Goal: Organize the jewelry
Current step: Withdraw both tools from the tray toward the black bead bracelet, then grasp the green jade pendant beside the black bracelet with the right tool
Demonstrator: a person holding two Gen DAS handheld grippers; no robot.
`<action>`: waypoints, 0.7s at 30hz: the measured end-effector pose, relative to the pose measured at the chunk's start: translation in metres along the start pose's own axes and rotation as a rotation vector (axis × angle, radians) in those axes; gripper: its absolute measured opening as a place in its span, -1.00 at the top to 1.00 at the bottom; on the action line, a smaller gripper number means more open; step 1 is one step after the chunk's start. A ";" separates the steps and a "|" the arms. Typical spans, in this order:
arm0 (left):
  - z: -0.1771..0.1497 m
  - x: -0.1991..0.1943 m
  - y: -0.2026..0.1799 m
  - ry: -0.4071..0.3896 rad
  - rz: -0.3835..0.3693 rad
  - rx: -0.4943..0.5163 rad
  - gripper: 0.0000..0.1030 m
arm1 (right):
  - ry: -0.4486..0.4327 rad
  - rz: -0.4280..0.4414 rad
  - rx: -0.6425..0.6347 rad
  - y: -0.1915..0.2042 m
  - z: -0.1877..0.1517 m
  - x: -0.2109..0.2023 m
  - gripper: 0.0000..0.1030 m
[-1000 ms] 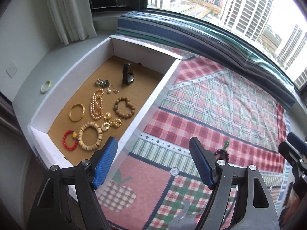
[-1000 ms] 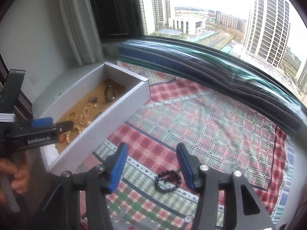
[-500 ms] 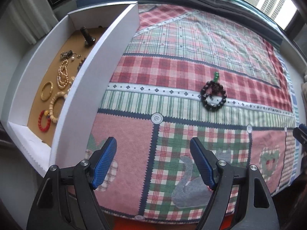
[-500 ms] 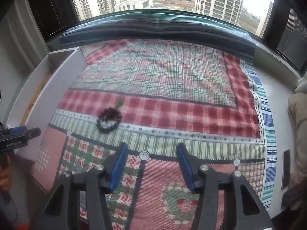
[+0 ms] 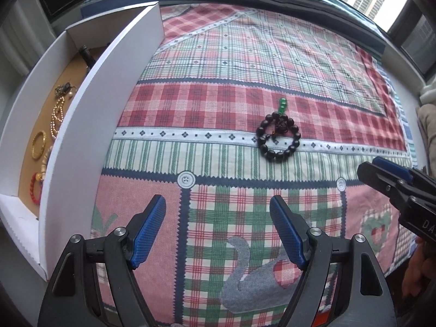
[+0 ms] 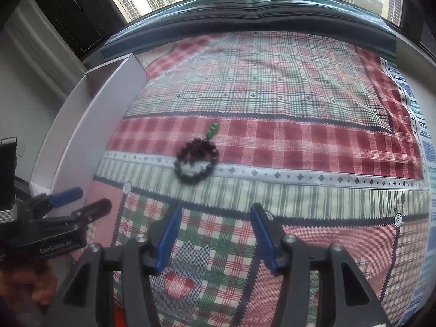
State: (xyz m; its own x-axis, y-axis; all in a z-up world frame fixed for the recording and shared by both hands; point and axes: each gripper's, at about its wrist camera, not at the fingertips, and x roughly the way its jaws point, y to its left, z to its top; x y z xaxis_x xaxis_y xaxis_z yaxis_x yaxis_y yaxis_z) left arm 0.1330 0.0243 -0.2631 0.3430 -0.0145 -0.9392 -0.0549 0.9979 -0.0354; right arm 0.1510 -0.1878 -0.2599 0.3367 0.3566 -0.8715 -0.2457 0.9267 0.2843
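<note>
A black bead bracelet (image 5: 278, 139) with a green charm is lying on the patchwork quilt (image 5: 245, 54), right of the white box (image 5: 90, 125). The left gripper (image 5: 218, 227) and right gripper (image 6: 215, 234) are hovering nearer, jaws apart, holding nothing.

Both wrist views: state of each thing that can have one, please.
Dark bead bracelet: lying flat on the patchwork cloth, outside the box.
White box: open, jewelry inside.
Left gripper: open, empty.
Right gripper: open, empty.
</note>
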 end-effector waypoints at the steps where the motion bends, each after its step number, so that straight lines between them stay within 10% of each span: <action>1: 0.000 0.002 0.002 0.002 0.001 -0.006 -0.55 | 0.002 0.019 -0.007 0.003 0.005 0.006 -0.04; 8: -0.010 0.014 0.023 0.031 0.003 -0.064 -0.55 | -0.005 0.101 -0.009 0.023 0.035 0.060 0.11; 21: -0.021 0.026 0.066 0.061 0.043 -0.120 -0.55 | 0.065 0.000 0.081 0.023 0.057 0.140 0.50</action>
State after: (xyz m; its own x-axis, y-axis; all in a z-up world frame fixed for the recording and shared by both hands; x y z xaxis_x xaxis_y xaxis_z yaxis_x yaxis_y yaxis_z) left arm 0.1189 0.0888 -0.2965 0.2806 0.0207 -0.9596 -0.1812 0.9829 -0.0318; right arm 0.2438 -0.1095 -0.3522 0.2765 0.3511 -0.8946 -0.1703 0.9340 0.3139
